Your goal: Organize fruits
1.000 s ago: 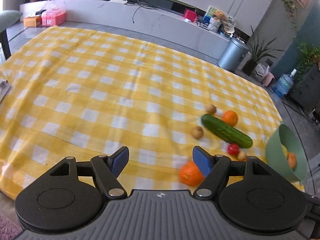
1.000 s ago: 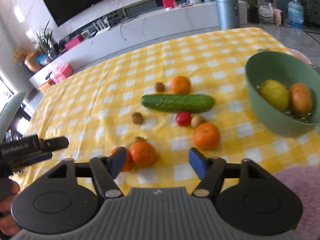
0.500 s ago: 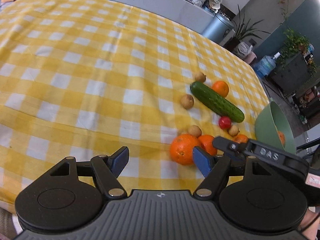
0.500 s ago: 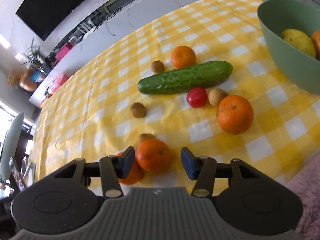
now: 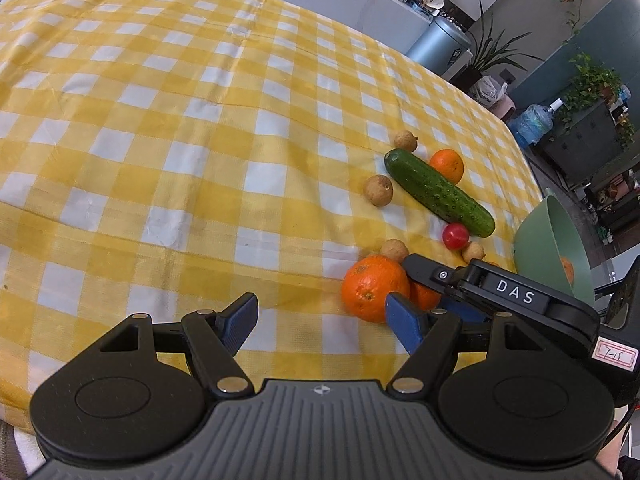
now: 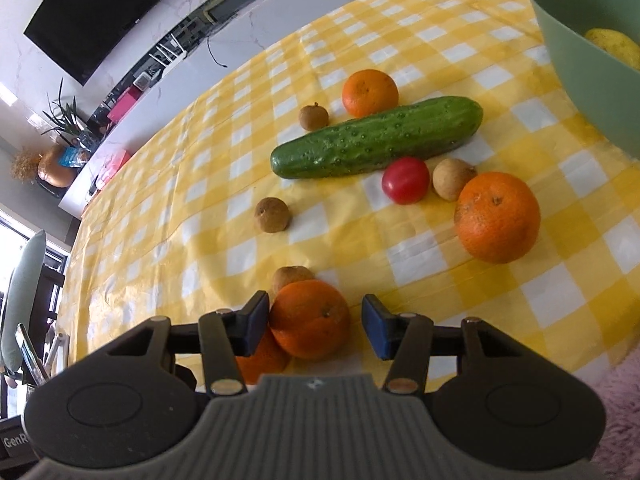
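The right gripper is low over the table, and its two blue fingers are spread apart. An orange sits between them. The left finger touches the orange, and the right finger is a little way off it. The left gripper is wide apart too, with nothing between its fingers. The right gripper's black arm reaches across in front of its right finger.
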A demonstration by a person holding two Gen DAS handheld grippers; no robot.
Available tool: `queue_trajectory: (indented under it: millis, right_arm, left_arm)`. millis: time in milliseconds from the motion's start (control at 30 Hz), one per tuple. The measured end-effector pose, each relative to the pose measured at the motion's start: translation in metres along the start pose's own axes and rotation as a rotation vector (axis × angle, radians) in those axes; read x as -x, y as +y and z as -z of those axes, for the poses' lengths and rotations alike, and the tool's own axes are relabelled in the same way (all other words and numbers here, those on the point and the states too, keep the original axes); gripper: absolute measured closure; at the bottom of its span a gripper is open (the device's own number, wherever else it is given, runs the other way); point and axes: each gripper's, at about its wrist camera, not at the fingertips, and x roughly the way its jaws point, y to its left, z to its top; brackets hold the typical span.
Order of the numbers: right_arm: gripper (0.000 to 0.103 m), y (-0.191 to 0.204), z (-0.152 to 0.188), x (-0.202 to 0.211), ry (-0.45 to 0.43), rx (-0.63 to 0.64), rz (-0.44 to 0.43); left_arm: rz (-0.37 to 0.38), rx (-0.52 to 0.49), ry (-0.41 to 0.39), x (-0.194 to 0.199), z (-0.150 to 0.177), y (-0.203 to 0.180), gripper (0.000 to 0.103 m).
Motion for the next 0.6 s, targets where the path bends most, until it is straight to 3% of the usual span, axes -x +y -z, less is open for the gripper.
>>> queue_trajectory:
  millis: [67, 367, 500, 600]
  right_arm:
    - [0.062, 0.0, 0.0, 0.0, -0.007, 0.007, -0.009]
    - [0.062, 0.0, -0.005, 0.021, -0.016, 0.054, 0.042]
    - [0.062, 0.003, -0.006, 0.023, -0.018, 0.107, 0.167]
    - [0.062, 0.003, -0.004, 0.017, 0.003, 0.121, 0.213]
  left_arm:
    - [-0.005, -0.002, 0.006, -0.003, 0.0, 0.0, 0.018]
    - [0.053, -0.032, -0.034, -0.008, 0.001, -0.007, 0.018]
    - [0.062, -0.094, -0.057, -0.005, 0.005, -0.017, 0.017]
    - [0.076, -0.115, -0.07, -0.003, 0.005, -0.019, 0.017]
